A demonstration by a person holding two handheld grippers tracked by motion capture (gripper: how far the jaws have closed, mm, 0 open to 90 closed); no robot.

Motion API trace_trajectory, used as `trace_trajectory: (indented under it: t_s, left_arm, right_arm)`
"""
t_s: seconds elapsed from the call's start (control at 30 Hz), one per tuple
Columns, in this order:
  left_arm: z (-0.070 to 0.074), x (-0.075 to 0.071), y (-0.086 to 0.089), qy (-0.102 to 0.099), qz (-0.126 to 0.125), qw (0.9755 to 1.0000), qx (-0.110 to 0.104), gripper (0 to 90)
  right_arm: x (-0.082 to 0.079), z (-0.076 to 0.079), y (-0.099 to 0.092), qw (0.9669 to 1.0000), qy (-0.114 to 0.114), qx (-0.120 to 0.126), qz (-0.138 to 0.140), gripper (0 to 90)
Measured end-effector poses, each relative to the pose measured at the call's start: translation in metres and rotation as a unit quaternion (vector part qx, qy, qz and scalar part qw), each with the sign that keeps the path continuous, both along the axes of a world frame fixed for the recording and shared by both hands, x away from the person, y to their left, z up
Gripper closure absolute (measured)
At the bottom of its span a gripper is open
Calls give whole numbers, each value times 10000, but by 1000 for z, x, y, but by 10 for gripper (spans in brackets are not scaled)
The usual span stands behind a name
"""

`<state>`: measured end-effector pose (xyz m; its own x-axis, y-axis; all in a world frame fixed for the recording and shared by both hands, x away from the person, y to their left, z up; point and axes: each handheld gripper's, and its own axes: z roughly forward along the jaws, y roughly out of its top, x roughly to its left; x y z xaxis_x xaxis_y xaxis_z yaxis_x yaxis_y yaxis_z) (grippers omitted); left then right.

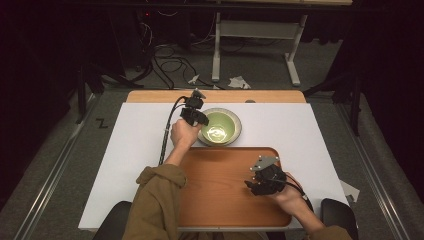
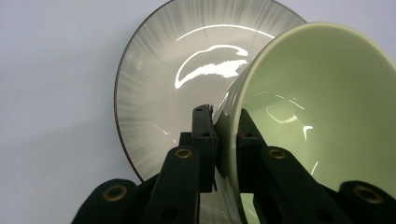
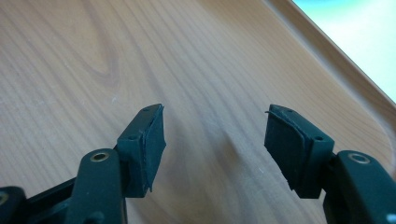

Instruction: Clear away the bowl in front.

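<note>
Dark floor, loose cables and the legs of a pale frame are seen beyond a table (image 1: 150, 95) whose top is covered by a white sheet (image 1: 130, 165). On the near part of this sheet a wooden tray (image 1: 220, 200) with rounded corners is laid, its bare grain seen close in the right gripper view (image 3: 93, 56).

Just past the far edge of the tray, a pale green bowl (image 1: 221, 123) is found inside a wider grey dish (image 1: 237, 134) with a dark rim. In the left gripper view the green bowl (image 2: 322, 112) is seen tilted over the grey dish (image 2: 163, 84), which lies flat on the white sheet (image 2: 51, 93).

The left gripper (image 1: 195, 114) is held at the left side of the bowl by the left hand (image 1: 183, 134), with an olive sleeve (image 1: 155, 200) coming in from the bottom of the high view. Its jaws are pinched on the wall of the green bowl, one pad pressed on the outside and the other on the inside, with the rim standing between them.

The right gripper (image 1: 256, 186) is held by the right hand (image 1: 290, 195) over the right part of the tray, well apart from the bowl. Its jaws are spread wide, and only tray wood is seen in the gap between them.
</note>
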<state>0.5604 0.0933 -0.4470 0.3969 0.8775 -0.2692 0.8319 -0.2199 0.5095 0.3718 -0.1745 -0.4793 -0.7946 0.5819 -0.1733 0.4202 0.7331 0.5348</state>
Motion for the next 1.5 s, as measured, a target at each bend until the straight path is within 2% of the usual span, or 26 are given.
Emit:
trace_trajectory:
  t_s: [0.37,0.63,0.87,1.07,1.17,1.5]
  left_arm:
    - [14,-7,4,-159,-44,9997,-189,825]
    - [27,-15,7,-270,-165,9991,-271,825]
    - [35,-22,8,-356,-278,9984,-338,825]
    - [42,-28,8,-355,-330,9983,-314,824]
    - [43,-28,10,-306,-353,9982,-379,824]
    - [51,-36,7,-379,-538,9967,-475,824]
  right_arm:
    - [2,1,-4,9999,-18,56,-105,382]
    - [2,1,-3,10000,-18,53,-76,382]
    - [5,4,-10,9997,-63,113,-202,383]
    - [5,3,-9,9998,-13,65,-207,382]
    - [5,2,-8,9997,-23,59,-228,382]
    - [5,1,-9,9997,18,45,-257,382]
